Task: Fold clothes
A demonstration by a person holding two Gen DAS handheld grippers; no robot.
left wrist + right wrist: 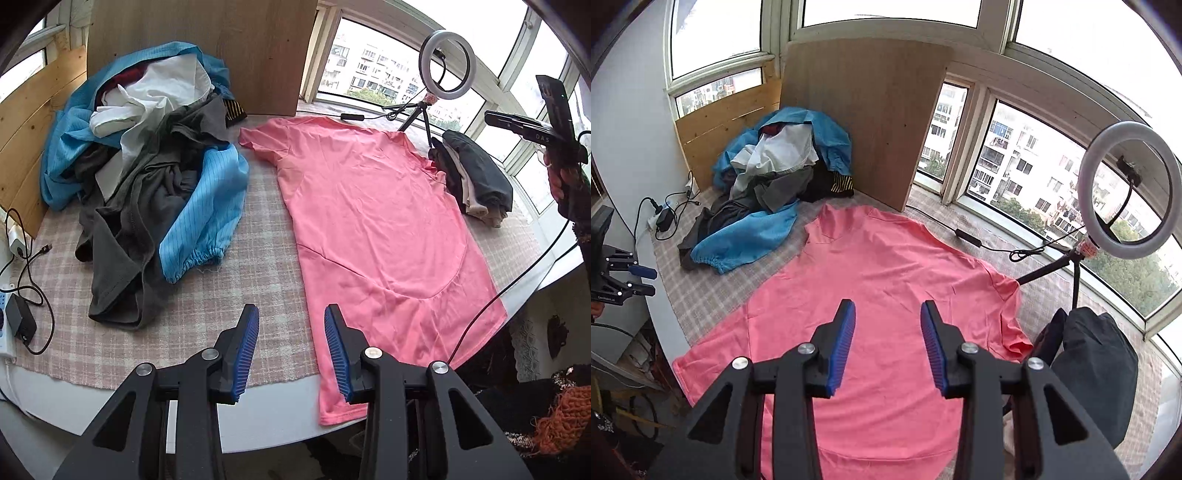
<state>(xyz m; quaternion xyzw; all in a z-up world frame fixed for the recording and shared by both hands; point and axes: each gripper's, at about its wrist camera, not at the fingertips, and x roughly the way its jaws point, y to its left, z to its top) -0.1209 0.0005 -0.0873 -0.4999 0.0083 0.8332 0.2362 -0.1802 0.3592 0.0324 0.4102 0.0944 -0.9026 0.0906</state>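
Pink shirt [373,229] spread flat on desk [229,295], ready for folding. Your left hand-held gripper [291,350] and right hand-held gripper [888,343] hover, jaws apart, empty. Pile [147,155] waits left; folded stack [476,177] right.

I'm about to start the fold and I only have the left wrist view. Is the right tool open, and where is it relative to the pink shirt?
Observer: The right tool is open with nothing between its pads, held over the body of the pink shirt.
Operator: And the sleeve next to the dark folded stack, is it lying flat?
Observer: No. That sleeve is rumpled, and its cuff is curled up right beside the dark folded stack.
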